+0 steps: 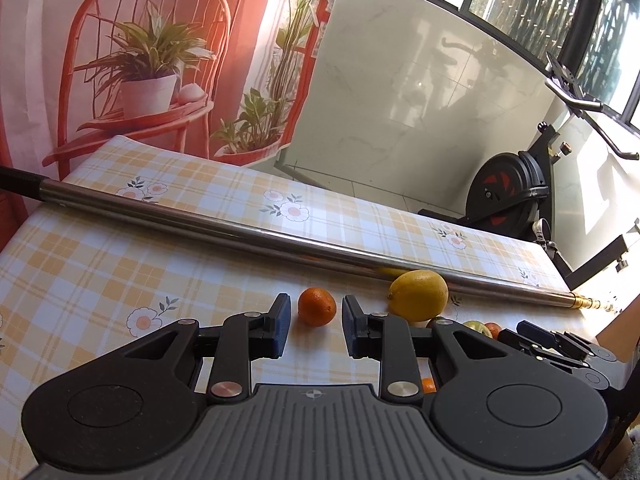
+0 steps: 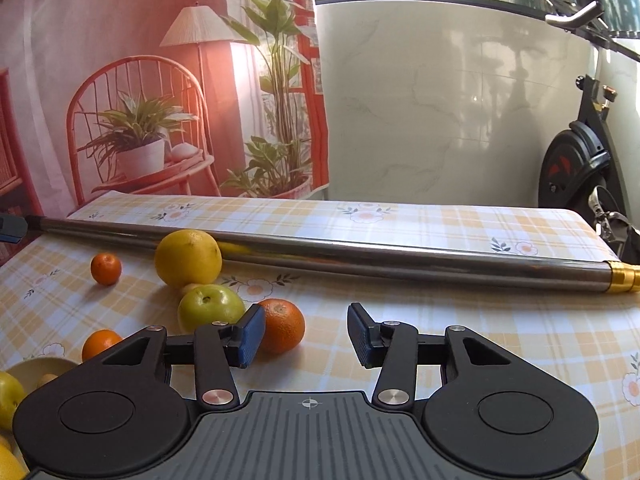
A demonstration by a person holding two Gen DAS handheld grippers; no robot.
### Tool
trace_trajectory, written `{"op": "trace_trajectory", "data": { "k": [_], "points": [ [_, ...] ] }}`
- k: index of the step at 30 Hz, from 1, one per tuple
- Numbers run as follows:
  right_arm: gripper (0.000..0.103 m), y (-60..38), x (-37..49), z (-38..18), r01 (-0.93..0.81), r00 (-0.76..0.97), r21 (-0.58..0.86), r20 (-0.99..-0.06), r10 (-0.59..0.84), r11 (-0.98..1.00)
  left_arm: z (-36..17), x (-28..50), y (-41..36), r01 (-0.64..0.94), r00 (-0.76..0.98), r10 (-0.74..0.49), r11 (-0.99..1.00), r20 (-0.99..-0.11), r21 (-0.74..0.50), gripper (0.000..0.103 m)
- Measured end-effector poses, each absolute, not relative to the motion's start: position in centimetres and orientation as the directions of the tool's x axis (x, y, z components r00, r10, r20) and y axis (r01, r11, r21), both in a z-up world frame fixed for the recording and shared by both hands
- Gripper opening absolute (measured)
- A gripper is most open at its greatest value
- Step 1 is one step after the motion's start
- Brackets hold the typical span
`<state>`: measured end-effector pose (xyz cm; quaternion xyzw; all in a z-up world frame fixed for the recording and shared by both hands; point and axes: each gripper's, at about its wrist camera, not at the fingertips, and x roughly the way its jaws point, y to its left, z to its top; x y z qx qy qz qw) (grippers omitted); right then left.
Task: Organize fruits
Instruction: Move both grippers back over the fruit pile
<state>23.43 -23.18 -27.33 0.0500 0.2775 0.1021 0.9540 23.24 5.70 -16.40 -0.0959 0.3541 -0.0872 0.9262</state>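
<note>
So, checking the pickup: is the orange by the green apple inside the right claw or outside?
Outside: the orange lies beside the right claw, partly behind one finger; its gap is bare.

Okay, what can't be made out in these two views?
- Right wrist view: the bowl and yellow fruits at lower left, cut off by the frame edge and the right gripper.
- Left wrist view: the green fruit, mostly hidden behind the left gripper; its kind is unclear.
</note>
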Motion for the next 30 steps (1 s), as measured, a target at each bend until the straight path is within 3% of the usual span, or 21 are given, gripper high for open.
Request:
{"op": "trace_trajectory", "data": {
  "k": [12, 19, 30],
  "points": [
    [0.043, -22.0, 25.1, -28.2, -0.200, 0.817, 0.188, -0.510, 0.269, 0.962, -17.8, 24.5, 4.4, 0.091, 0.710, -0.233, 0.966, -0.664, -0.242, 0.029],
    [0.043, -23.2, 25.1, -28.6, -0.203, 0.797, 0.279, -0.511, 0.324, 0.939, -18.6, 24.5, 4.2, 0.080, 0.693, -0.234, 0.965, -0.682, -0.250, 0.029],
    [0.041, -21.8, 23.9, -28.4, -0.194, 0.828, 0.172, -0.500, 0.255, 0.966, -19.2, 24.0, 3.4, 0.094, 0.679, -0.260, 0.958, -0.686, -0.270, 0.029]
  ]
}}
